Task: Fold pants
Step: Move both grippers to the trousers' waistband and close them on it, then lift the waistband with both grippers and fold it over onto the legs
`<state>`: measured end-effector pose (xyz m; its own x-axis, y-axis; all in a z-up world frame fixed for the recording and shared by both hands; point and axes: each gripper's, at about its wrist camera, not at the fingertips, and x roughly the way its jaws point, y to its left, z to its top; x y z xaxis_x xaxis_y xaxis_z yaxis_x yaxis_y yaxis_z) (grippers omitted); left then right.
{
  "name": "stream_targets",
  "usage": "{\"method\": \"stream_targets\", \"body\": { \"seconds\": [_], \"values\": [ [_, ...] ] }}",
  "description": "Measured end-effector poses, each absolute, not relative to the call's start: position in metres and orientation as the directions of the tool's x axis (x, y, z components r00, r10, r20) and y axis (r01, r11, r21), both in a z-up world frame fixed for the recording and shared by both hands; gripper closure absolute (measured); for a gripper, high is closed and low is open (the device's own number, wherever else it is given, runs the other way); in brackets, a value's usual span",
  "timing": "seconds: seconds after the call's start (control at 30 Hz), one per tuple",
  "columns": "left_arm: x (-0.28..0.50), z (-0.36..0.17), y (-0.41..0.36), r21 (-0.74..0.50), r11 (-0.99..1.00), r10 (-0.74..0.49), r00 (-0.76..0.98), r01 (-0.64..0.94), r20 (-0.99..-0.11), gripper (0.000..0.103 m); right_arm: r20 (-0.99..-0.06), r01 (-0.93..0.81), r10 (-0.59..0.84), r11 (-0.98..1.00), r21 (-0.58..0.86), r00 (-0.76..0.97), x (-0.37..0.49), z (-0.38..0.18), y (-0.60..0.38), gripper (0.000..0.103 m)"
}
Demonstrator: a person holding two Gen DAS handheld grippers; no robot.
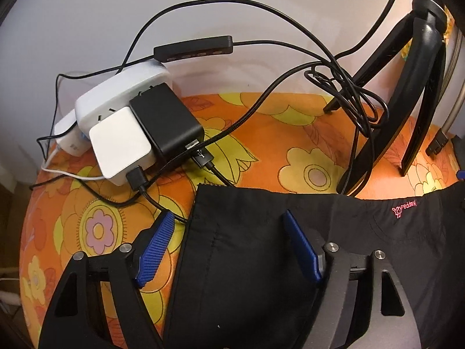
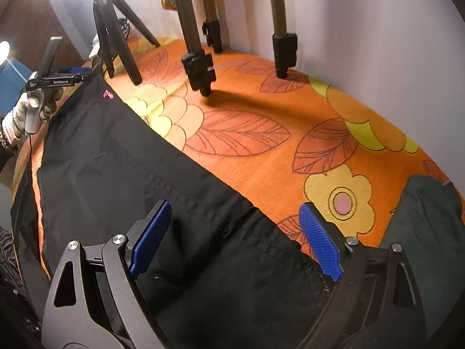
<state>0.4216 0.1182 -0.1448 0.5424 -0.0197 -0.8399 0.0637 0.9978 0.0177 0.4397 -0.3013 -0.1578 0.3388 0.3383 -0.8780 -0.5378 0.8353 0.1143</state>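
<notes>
Black pants (image 1: 261, 256) with a small pink logo (image 1: 404, 207) lie flat on the orange flowered cloth (image 1: 290, 133). My left gripper (image 1: 229, 226) is open, its blue pads straddling the pants' left end edge, low over the fabric. In the right wrist view the pants (image 2: 122, 168) stretch away to the left. My right gripper (image 2: 235, 218) is open, its jaws spread over the pants' far edge near their other end. The left gripper (image 2: 76, 73) also shows far left in that view, held by a gloved hand (image 2: 26, 113).
A white power strip with black and white chargers (image 1: 136, 122) and tangled cables (image 1: 343, 87) lies just beyond the left gripper. Tripod legs (image 1: 407, 110) stand behind the pants, with more of these legs in the right wrist view (image 2: 200, 64). A dark garment (image 2: 430, 226) lies at right. A white wall is behind.
</notes>
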Motion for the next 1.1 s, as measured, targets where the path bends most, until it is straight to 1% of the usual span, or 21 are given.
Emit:
{"method": "stream_targets", "body": {
  "seconds": [0.07, 0.1, 0.13, 0.2, 0.23, 0.27, 0.33, 0.4, 0.47, 0.5, 0.6, 0.67, 0.7, 0.77, 0.83, 0.93, 1.0, 1.1],
  "values": [
    [0.422, -0.145, 0.12, 0.01, 0.998, -0.025, 0.548, 0.06, -0.836, 0.03, -0.879, -0.545, 0.333, 0.832, 0.103, 0.342, 0.439, -0.158, -0.299, 0.011],
    [0.422, -0.145, 0.12, 0.01, 0.998, -0.026, 0.552, 0.062, -0.833, 0.037, -0.879, -0.546, 0.333, 0.832, 0.103, 0.342, 0.439, -0.158, -0.299, 0.011],
    [0.42, -0.144, 0.12, 0.015, 0.998, -0.026, 0.561, 0.068, -0.828, 0.05, -0.879, -0.546, 0.333, 0.831, 0.102, 0.342, 0.439, -0.158, -0.299, 0.011],
    [0.418, -0.143, 0.115, 0.065, 0.995, 0.013, 0.575, 0.07, -0.818, 0.066, -0.877, -0.55, 0.333, 0.83, 0.098, 0.346, 0.438, -0.159, -0.299, 0.011],
    [0.418, -0.144, 0.113, 0.101, 0.992, 0.041, 0.577, 0.072, -0.816, 0.071, -0.878, -0.552, 0.327, 0.829, 0.089, 0.349, 0.437, -0.159, -0.298, 0.011],
    [0.417, -0.144, 0.112, 0.113, 0.991, 0.05, 0.582, 0.072, -0.812, 0.073, -0.88, -0.556, 0.317, 0.828, 0.075, 0.354, 0.435, -0.159, -0.296, 0.011],
    [0.416, -0.144, 0.113, 0.117, 0.991, 0.056, 0.585, 0.067, -0.809, 0.083, -0.881, -0.57, 0.308, 0.82, 0.054, 0.36, 0.431, -0.159, -0.29, 0.013],
    [0.416, -0.143, 0.116, 0.109, 0.992, 0.055, 0.586, 0.057, -0.808, 0.086, -0.88, -0.579, 0.304, 0.814, 0.042, 0.364, 0.428, -0.159, -0.287, 0.017],
    [0.415, -0.142, 0.118, 0.106, 0.993, 0.055, 0.586, 0.053, -0.808, 0.089, -0.88, -0.585, 0.291, 0.811, 0.019, 0.376, 0.425, -0.158, -0.285, 0.025],
    [0.415, -0.142, 0.118, 0.109, 0.993, 0.057, 0.588, 0.053, -0.807, 0.094, -0.879, -0.584, 0.285, 0.811, 0.009, 0.382, 0.425, -0.158, -0.285, 0.027],
    [0.413, -0.142, 0.114, 0.141, 0.988, 0.075, 0.597, 0.064, -0.798, 0.099, -0.875, -0.578, 0.285, 0.816, 0.008, 0.391, 0.423, -0.156, -0.287, 0.038],
    [0.415, -0.143, 0.112, 0.149, 0.986, 0.074, 0.61, 0.073, -0.789, 0.1, -0.872, -0.577, 0.29, 0.817, 0.01, 0.395, 0.421, -0.154, -0.288, 0.052],
    [0.411, -0.141, 0.111, 0.157, 0.985, 0.077, 0.62, 0.076, -0.781, 0.101, -0.871, -0.578, 0.289, 0.816, 0.006, 0.398, 0.419, -0.154, -0.288, 0.055],
    [0.408, -0.139, 0.109, 0.155, 0.984, 0.068, 0.625, 0.086, -0.778, 0.102, -0.87, -0.588, 0.297, 0.809, 0.011, 0.393, 0.415, -0.153, -0.287, 0.072],
    [0.411, -0.141, 0.107, 0.175, 0.981, 0.087, 0.63, 0.08, -0.772, 0.102, -0.871, -0.595, 0.29, 0.804, -0.003, 0.396, 0.413, -0.152, -0.283, 0.079],
    [0.407, -0.138, 0.109, 0.163, 0.983, 0.076, 0.64, 0.078, -0.764, 0.103, -0.871, -0.598, 0.282, 0.801, -0.016, 0.402, 0.41, -0.151, -0.279, 0.085],
    [0.4, -0.133, 0.111, 0.149, 0.985, 0.062, 0.645, 0.081, -0.761, 0.103, -0.872, -0.596, 0.282, 0.803, -0.014, 0.4, 0.411, -0.151, -0.277, 0.085],
    [0.404, -0.131, 0.118, 0.096, 0.992, 0.029, 0.616, 0.076, -0.787, 0.101, -0.877, -0.591, 0.291, 0.806, 0.009, 0.383, 0.414, -0.15, -0.278, 0.085]
  ]
}}
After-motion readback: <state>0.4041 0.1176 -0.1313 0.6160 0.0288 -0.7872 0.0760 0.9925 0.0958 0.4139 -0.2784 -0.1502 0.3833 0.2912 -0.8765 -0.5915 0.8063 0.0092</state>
